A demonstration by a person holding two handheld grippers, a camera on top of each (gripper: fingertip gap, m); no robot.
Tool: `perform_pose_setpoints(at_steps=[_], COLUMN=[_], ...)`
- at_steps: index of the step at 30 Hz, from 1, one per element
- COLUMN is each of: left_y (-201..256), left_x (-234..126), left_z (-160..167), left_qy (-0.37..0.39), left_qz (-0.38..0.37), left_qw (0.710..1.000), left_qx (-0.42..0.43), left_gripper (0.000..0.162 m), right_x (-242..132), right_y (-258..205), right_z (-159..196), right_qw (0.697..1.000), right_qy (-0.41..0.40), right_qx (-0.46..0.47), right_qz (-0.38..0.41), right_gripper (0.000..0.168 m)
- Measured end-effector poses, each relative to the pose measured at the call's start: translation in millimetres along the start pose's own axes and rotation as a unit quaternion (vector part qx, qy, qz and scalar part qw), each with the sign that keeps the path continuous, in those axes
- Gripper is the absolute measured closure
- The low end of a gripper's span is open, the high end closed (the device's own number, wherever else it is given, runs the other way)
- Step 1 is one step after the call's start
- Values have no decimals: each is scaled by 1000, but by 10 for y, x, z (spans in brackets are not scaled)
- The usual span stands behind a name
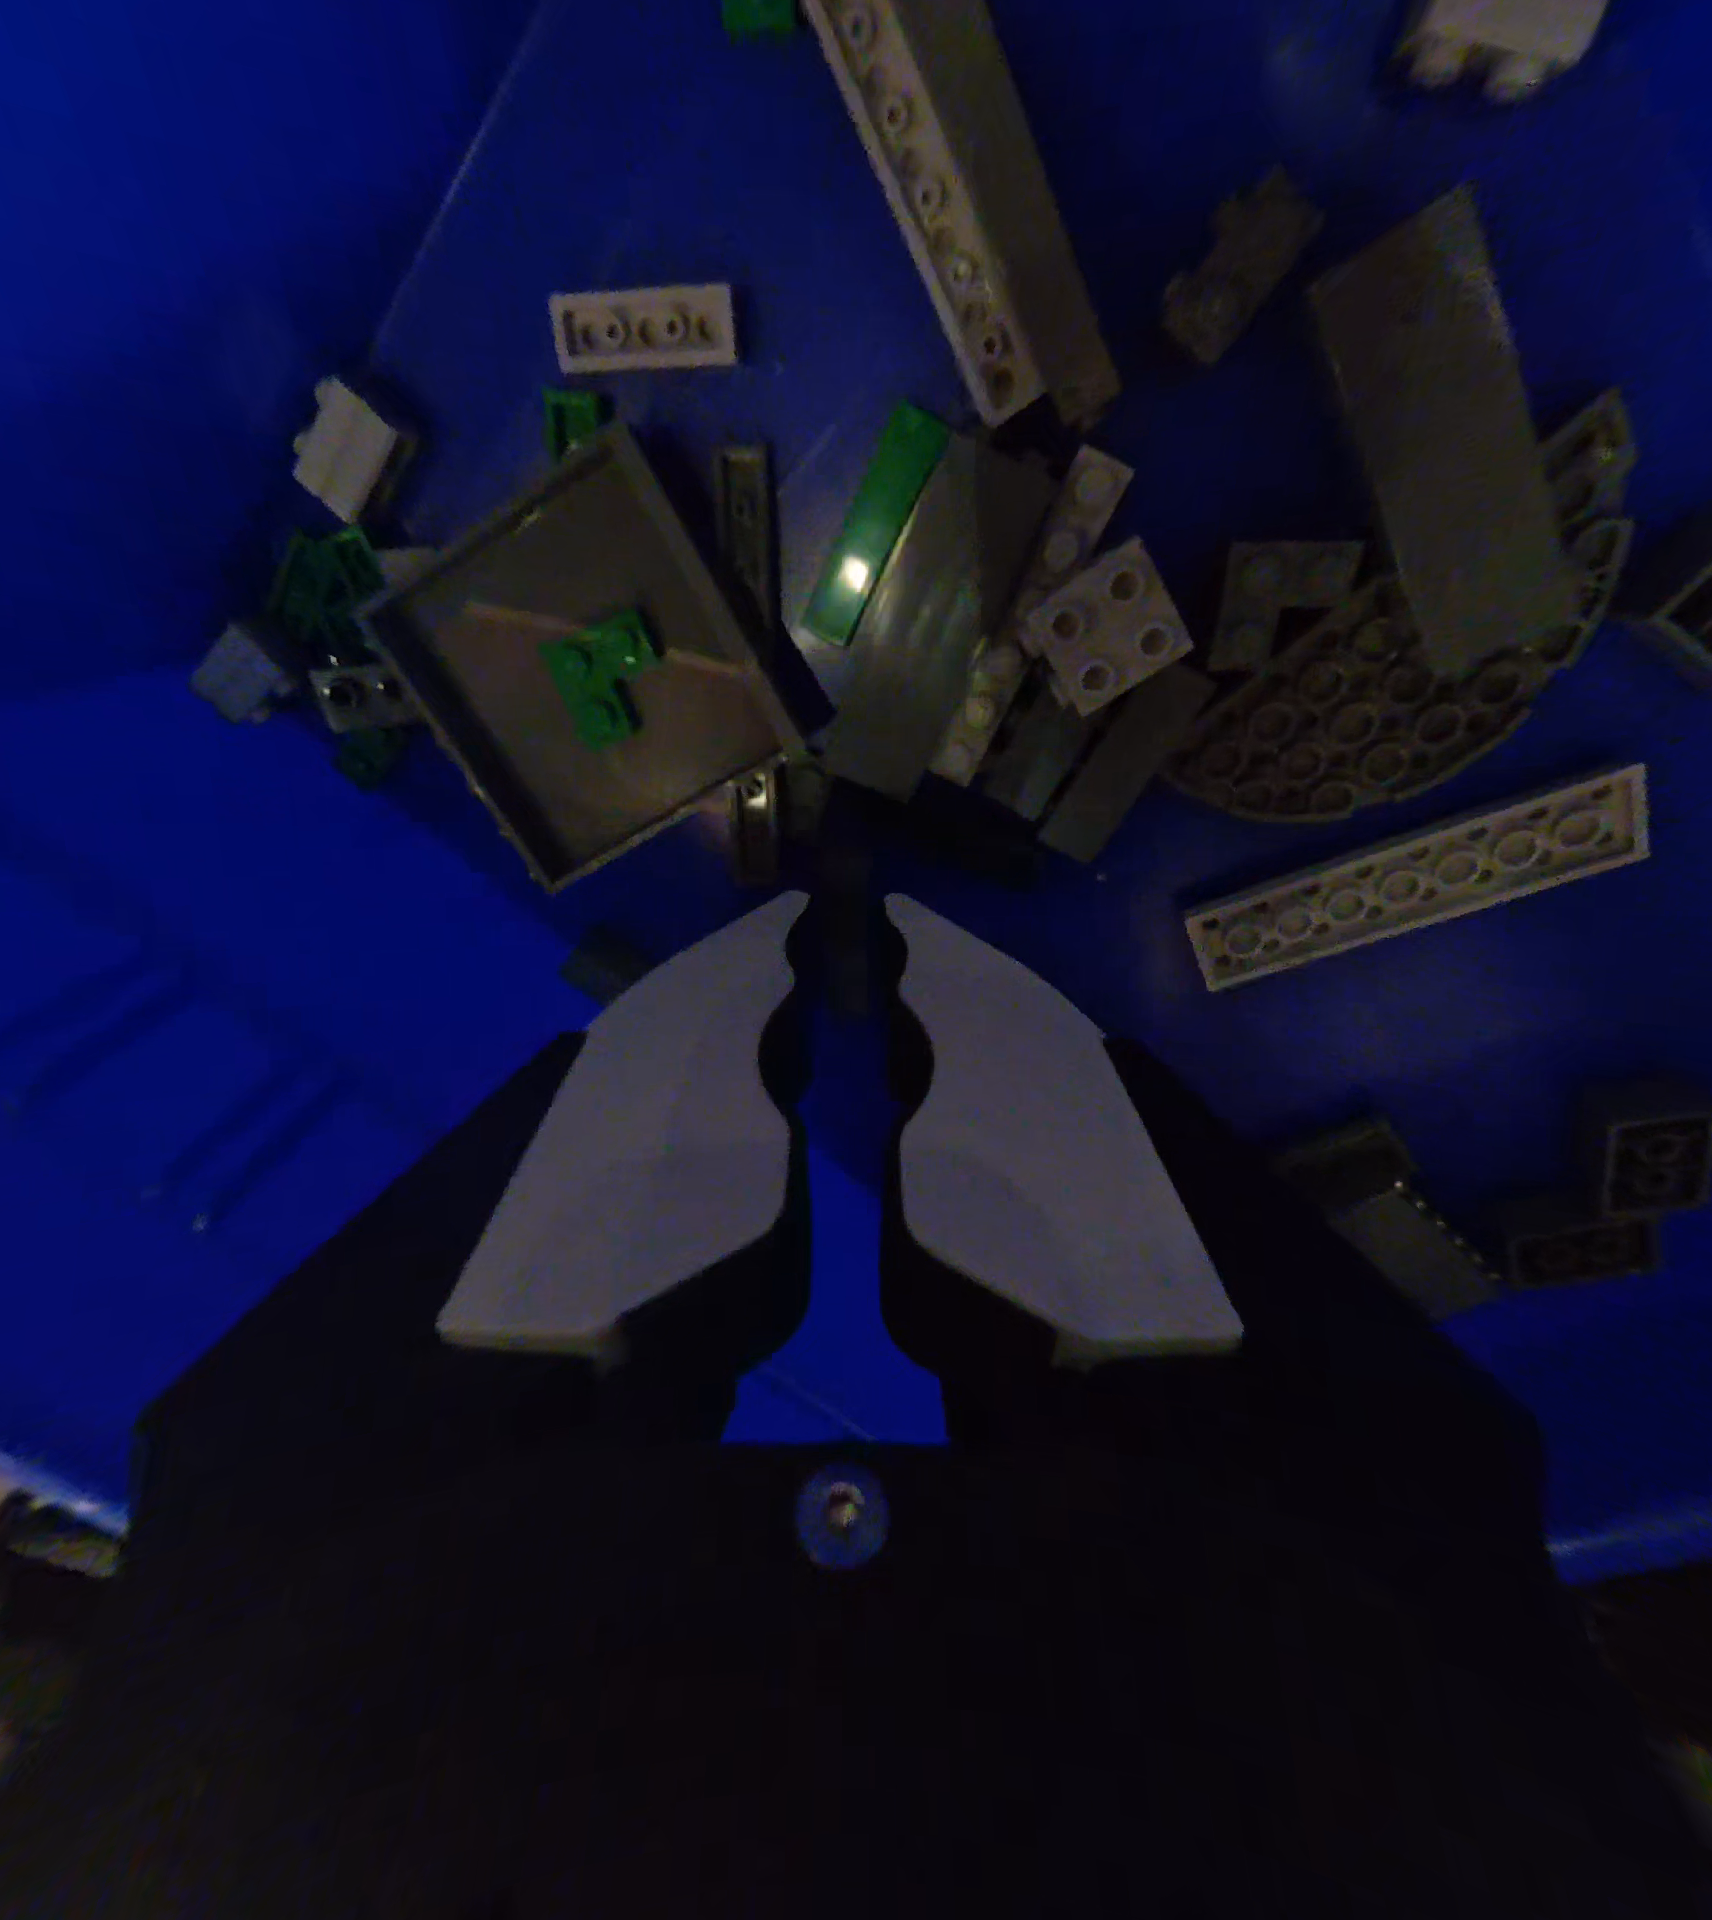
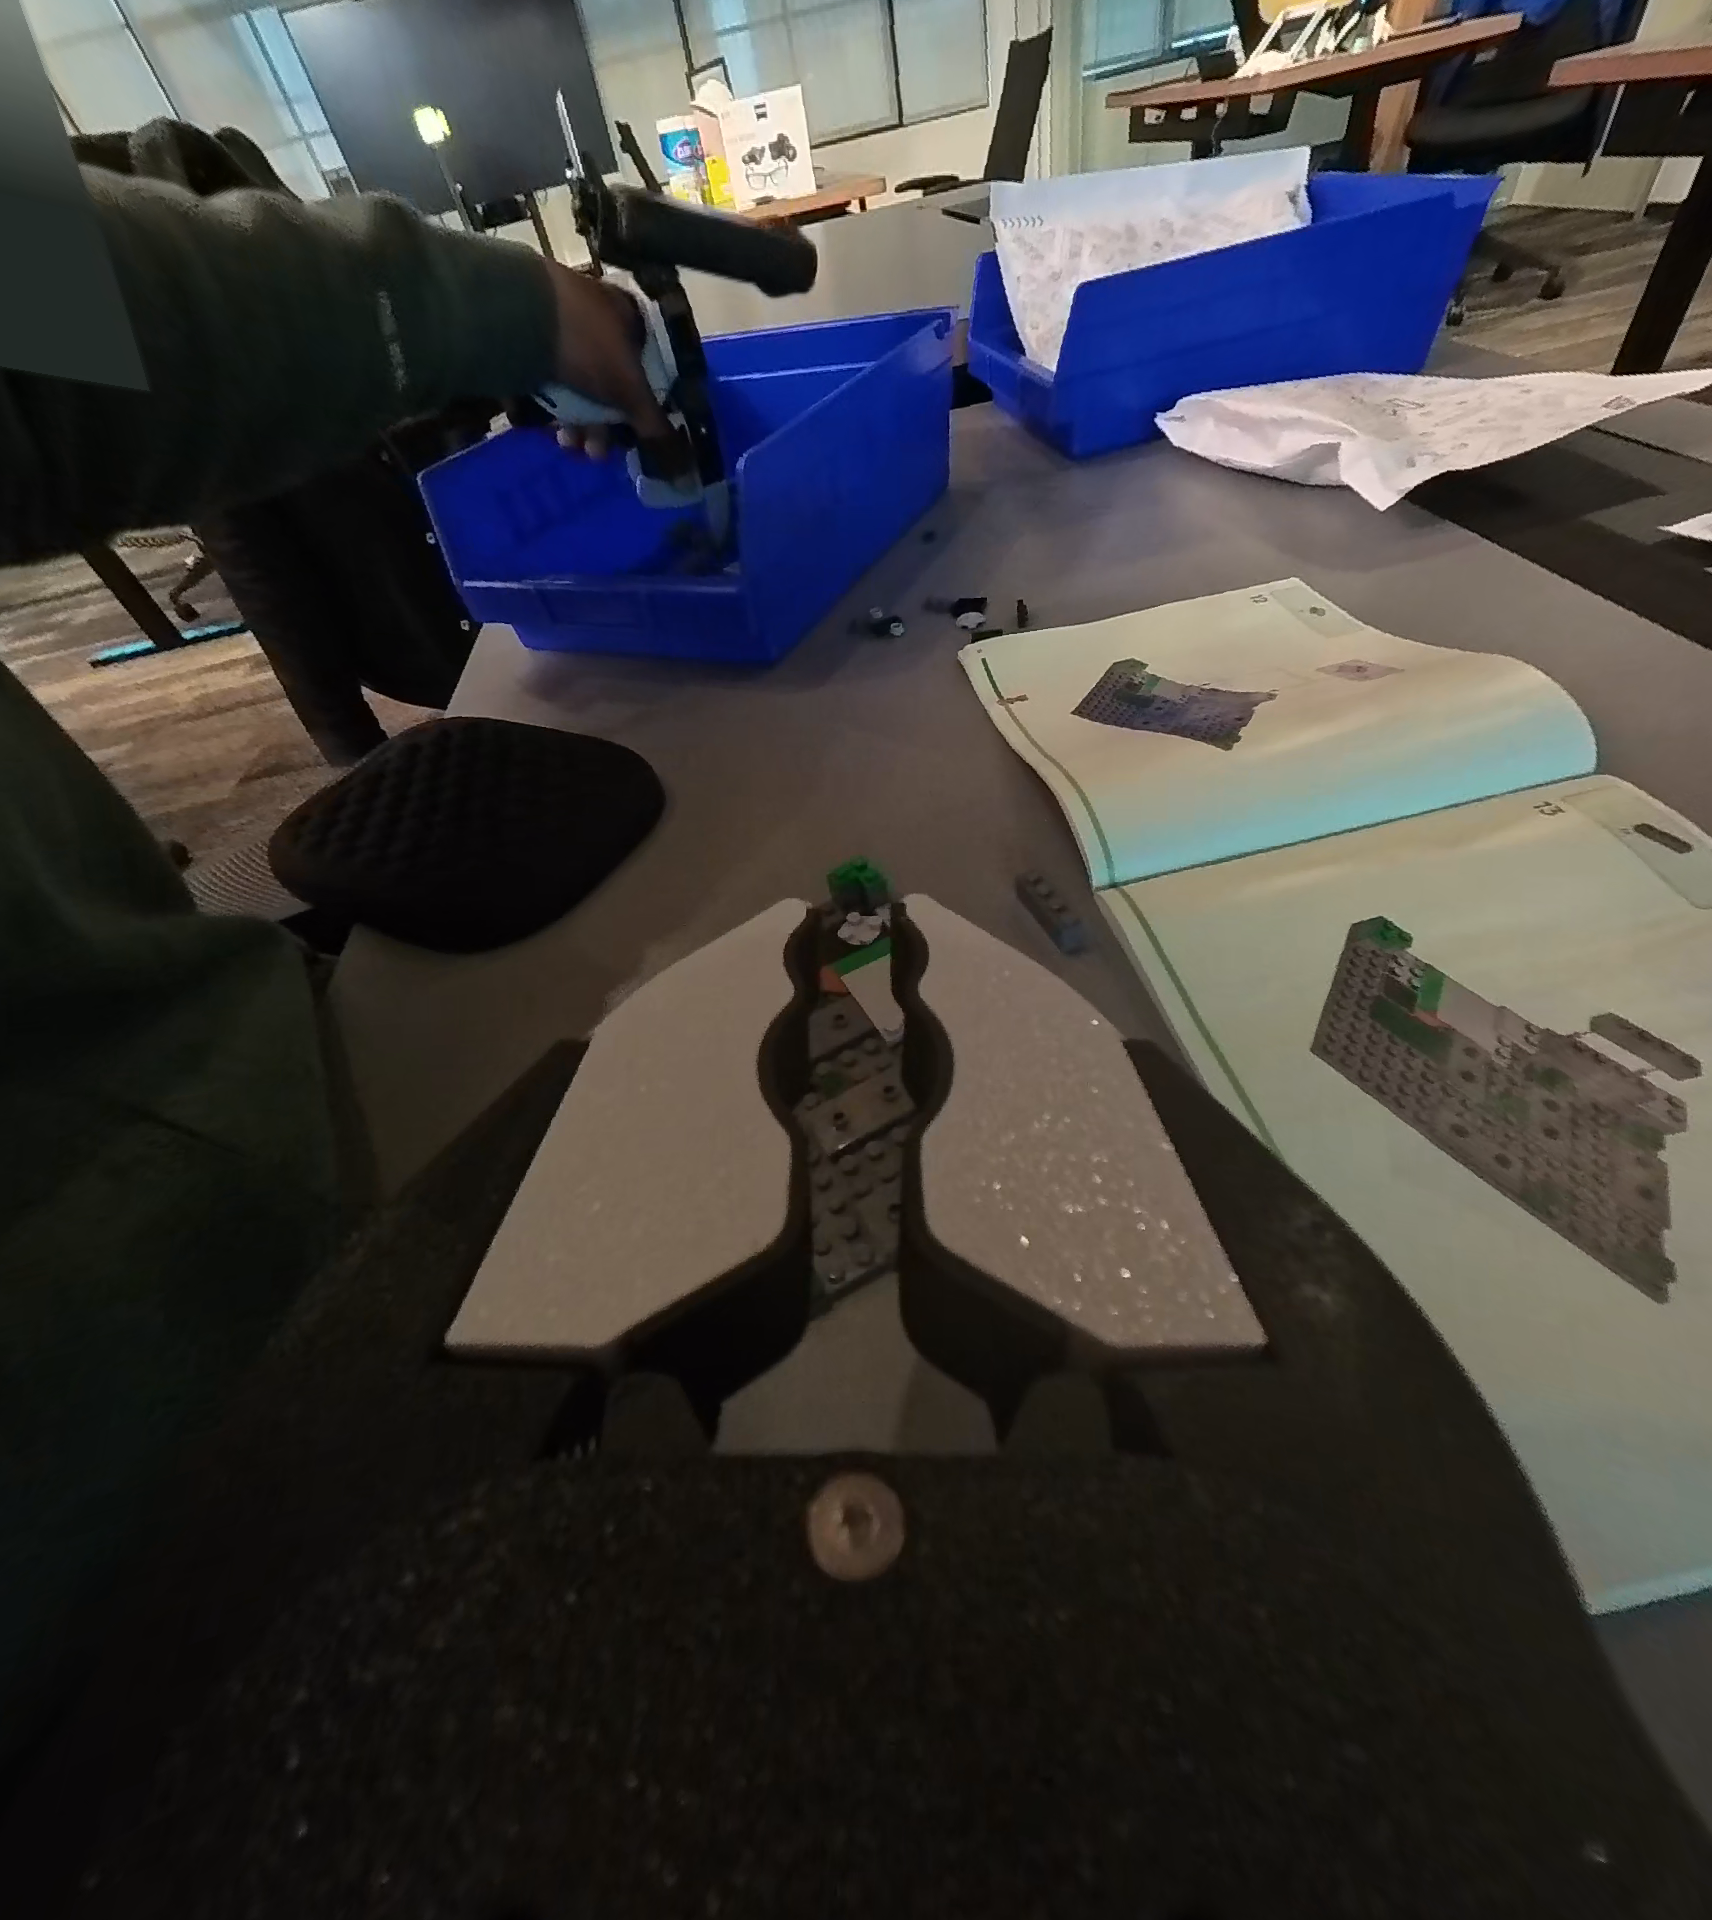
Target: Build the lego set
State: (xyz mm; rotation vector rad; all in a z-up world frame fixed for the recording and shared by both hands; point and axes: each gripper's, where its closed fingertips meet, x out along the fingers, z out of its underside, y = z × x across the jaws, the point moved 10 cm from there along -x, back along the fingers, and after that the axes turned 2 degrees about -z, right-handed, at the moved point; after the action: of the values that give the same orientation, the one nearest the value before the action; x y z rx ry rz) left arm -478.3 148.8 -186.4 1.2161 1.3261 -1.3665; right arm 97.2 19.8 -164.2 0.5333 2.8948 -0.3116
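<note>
Grey surface [image 2: 831,748] in an open office, desks behind. Right gripper [image 2: 847,909] clamps the partly built lego model [image 2: 850,1122]; open instruction booklet [image 2: 1351,1039] to its right. Ahead-left, left gripper [image 1: 844,904] inside blue bin [image 2: 831,457], pinching a thin dark piece [image 1: 844,935] just short of loose bricks [image 1: 1039,623]. Booklet print too small to read.

Print on the open instruction booklet [image 2: 1351,935], a box and a bottle [image 2: 683,151]; wording left out.
</note>
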Motion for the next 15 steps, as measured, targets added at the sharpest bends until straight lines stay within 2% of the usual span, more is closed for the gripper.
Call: perform_pose_setpoints(at_steps=[4,8,15], left_y=[106,350,1328], left_x=[-242,-641,-1322], left_z=[22,37,71], left_qy=[68,165,308], left_qz=[0,-1,35], left_qw=[997,983,921], left_qx=[30,77,235], left_gripper=[154,154,154], right_x=[-1,35,77], right_y=[-1,-9,13], right_z=[-10,-3,14], right_qw=[1000,1000,998], right_qy=[-2,-8,-39], right_qx=[-1,-3,-33], right_qz=[8,10,46], right_gripper=[157,157,157])
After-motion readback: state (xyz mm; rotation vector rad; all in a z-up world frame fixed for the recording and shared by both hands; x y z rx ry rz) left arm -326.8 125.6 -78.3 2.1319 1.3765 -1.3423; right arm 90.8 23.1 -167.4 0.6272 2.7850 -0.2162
